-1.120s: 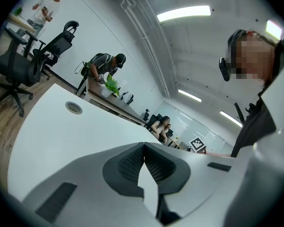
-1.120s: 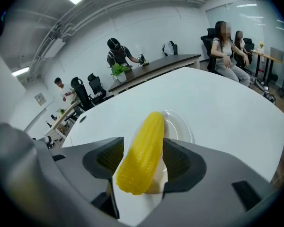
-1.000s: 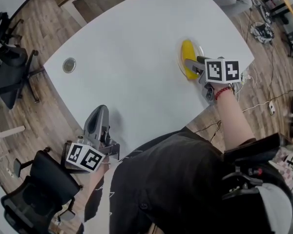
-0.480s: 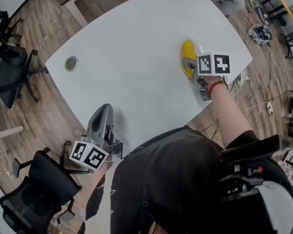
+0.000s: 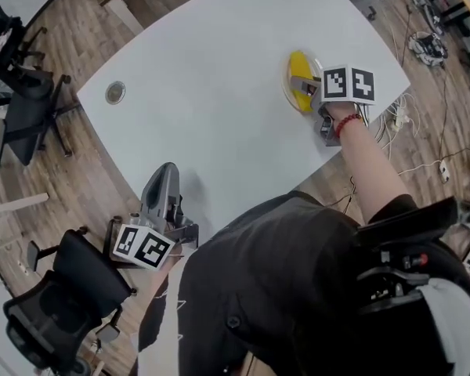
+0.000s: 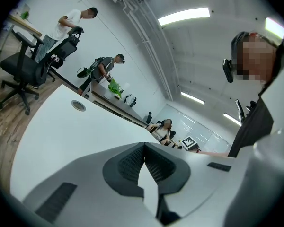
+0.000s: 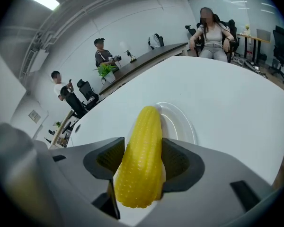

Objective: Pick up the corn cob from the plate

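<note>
right gripper (image 7: 143,168) ribbed dark jaws clamped on both sides of the bumpy yellow tapered corn cob (image 7: 141,136), its tip poking ahead over a clear round plate (image 7: 182,124) on the smooth white table (image 7: 227,98). left gripper (image 6: 143,162) jaws pressed together, empty.

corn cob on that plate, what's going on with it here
A person holds a two-jaw tool in each hand at a white table. The right tool is shut on the yellow corn cob, gripping it across its sides just above the clear round plate. Whether the cob has left the plate yet, I can't tell. The left tool is shut with nothing in it, held at the table's near edge.
</note>
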Demonstrator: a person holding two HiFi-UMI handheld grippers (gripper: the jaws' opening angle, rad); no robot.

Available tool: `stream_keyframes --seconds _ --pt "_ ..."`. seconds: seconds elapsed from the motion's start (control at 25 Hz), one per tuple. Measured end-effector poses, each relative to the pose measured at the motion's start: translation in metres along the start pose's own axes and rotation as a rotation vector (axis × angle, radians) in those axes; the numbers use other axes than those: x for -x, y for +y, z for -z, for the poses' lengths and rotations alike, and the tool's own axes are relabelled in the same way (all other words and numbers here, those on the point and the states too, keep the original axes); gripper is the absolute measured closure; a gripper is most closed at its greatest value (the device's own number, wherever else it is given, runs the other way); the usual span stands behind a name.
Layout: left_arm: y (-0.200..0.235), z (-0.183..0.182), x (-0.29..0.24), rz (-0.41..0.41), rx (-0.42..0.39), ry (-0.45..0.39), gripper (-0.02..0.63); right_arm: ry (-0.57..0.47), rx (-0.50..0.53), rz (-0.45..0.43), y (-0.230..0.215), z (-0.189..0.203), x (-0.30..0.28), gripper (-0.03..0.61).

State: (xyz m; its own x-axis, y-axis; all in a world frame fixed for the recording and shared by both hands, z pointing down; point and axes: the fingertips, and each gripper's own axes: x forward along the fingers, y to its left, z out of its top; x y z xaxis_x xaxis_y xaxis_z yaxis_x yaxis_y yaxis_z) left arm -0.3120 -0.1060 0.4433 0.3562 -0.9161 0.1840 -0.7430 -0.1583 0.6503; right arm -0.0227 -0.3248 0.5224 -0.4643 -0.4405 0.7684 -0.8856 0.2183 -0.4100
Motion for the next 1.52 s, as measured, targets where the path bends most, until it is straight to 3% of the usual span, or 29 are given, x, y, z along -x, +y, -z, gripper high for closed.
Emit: stream_keyframes --seconds 0.24,0.64,0.92,1.28,1.52 --pt "-0.033 0.008 0.007 -0.062 -0.036 -0.043 0.601 -0.030 -0.057 -0.127 -0.003 -0.007 0.008 0.327" --pt "-0.096 0.056 0.023 -0.172 -0.016 -0.115 0.601 -0.029 -0.122 -0.305 -0.017 -0.013 0.030 0.327" --pt "-0.111 0.064 0.044 -0.208 -0.036 -0.139 0.601 -0.084 -0.206 -0.449 -0.002 -0.016 0.048 0.328" --pt "-0.142 0.087 0.065 -0.214 -0.056 -0.181 0.601 -0.150 -0.241 -0.608 0.004 0.001 0.105 0.328" --pt "-0.186 0.108 0.051 -0.168 -0.086 -0.189 0.601 -0.160 -0.240 -0.661 -0.016 0.022 0.155 0.327"
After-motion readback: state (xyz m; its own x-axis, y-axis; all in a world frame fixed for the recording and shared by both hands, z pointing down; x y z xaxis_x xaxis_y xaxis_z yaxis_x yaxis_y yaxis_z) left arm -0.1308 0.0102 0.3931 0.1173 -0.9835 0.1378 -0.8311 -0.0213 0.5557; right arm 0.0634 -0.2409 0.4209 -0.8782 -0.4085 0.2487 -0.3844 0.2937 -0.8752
